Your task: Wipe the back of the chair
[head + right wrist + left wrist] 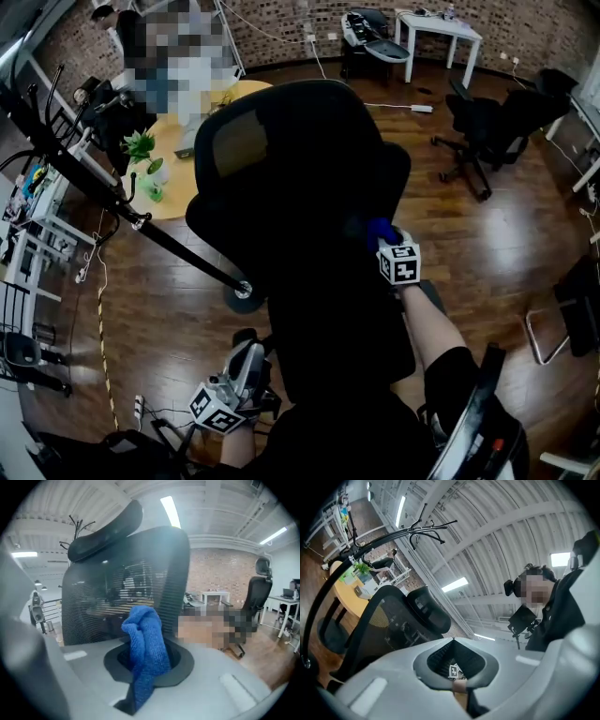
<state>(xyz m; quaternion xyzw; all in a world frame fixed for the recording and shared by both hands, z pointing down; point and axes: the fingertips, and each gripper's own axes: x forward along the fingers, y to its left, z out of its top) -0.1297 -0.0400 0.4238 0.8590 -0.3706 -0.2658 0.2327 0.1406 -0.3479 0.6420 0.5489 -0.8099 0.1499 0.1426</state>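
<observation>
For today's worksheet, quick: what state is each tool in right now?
Left tool: closed, holding nothing.
Right tool: closed on the blue cloth, by the chair back.

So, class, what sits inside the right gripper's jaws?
A blue cloth is bunched between the jaws of the right gripper, its top standing up before the chair's mesh back. The cloth covers the jaws' inner faces, so how deep it is tucked cannot be seen.
</observation>
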